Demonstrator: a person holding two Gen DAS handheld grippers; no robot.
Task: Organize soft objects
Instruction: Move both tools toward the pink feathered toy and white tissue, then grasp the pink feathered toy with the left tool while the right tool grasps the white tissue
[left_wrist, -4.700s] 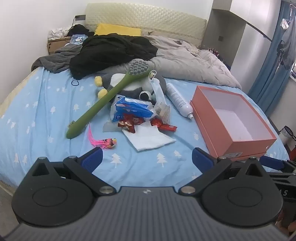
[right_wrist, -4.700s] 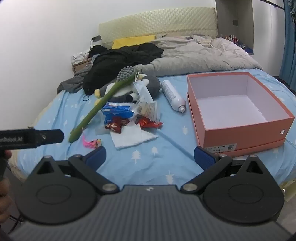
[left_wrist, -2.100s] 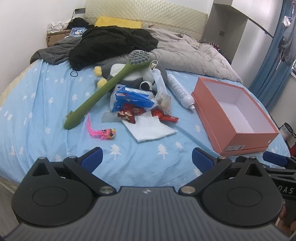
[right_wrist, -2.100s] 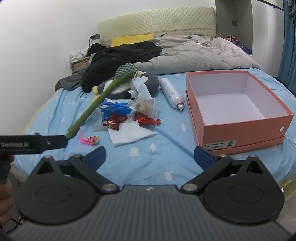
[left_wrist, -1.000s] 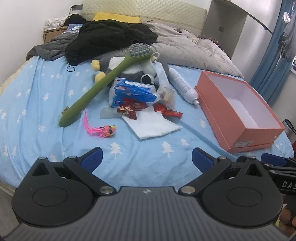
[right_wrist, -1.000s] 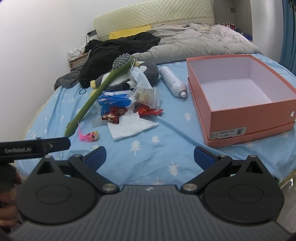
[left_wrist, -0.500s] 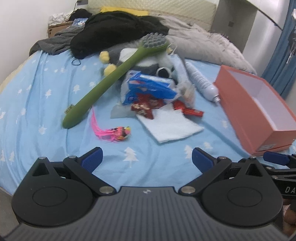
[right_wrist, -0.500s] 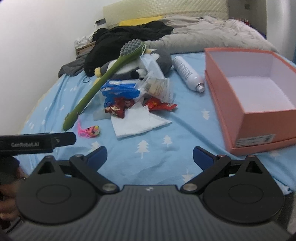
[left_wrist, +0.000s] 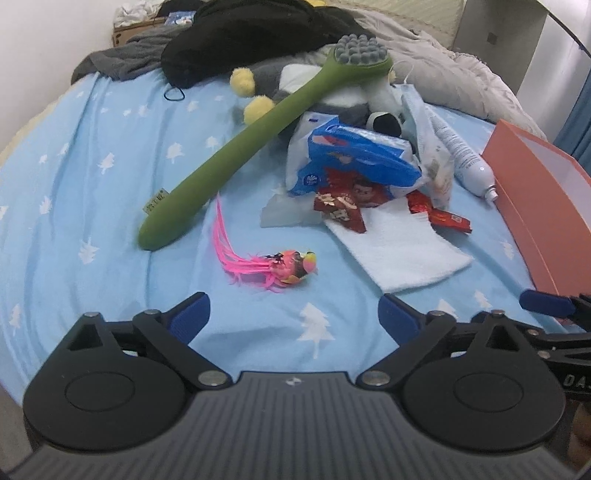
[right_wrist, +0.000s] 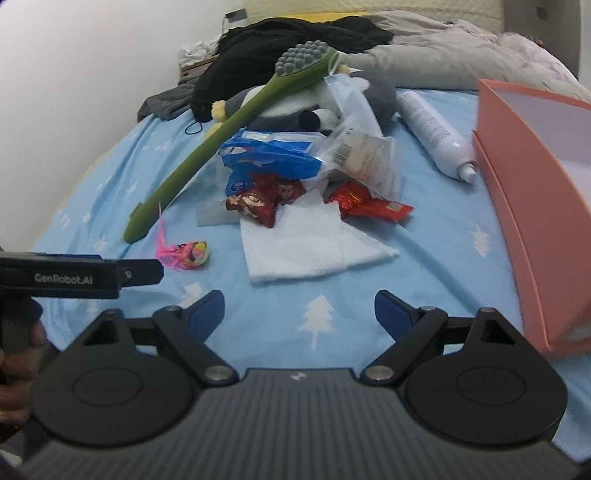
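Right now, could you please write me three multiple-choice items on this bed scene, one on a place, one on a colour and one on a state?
1. Where does the head of the green long-handled brush rest?
A. in the box
B. on the plush penguin
C. on the floor

2. What colour is the feathered bird toy?
A. pink
B. black
C. white

3. What is inside the orange box?
A. the white spray bottle
B. the white cloth
C. nothing that shows

Answers:
1 B, its grey bristle head lies across the plush.
2 A, bright pink feathers.
3 C, only its bare pale inside shows; bottle and cloth lie on the blue sheet.
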